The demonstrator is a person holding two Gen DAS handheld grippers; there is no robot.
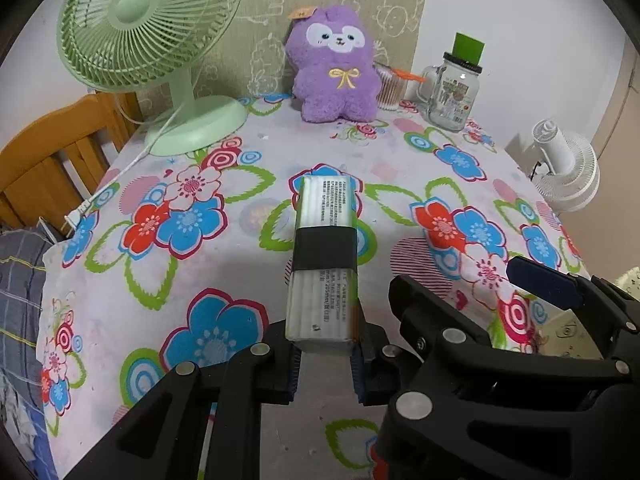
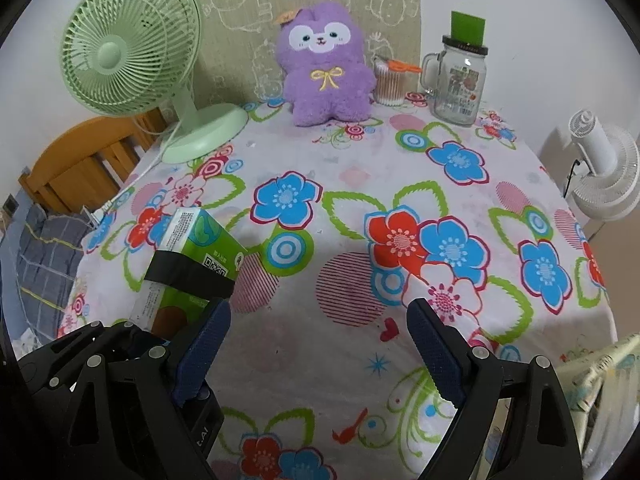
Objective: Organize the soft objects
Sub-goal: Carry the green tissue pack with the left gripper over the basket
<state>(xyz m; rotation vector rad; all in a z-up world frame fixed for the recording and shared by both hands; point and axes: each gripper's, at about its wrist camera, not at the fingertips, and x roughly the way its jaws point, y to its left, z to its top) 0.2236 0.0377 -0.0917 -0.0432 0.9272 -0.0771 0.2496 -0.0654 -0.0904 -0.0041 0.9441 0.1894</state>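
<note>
One tissue pack held by its end, other gripper empty.

Left gripper point(image 1: 326, 364) pinches only the near end of the tissue pack point(image 1: 325, 256), which juts out over the flowered tablecloth point(image 1: 192, 272); being soft, it may sag or slip loose. Right gripper point(image 2: 316, 360) stands spread wide just beside it and could knock it. The plush toy point(image 1: 334, 66) sits at the back.

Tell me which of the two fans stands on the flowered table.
The green fan, standing on the tablecloth left of the purple plush. The white fan stands off the table's right edge.
</note>
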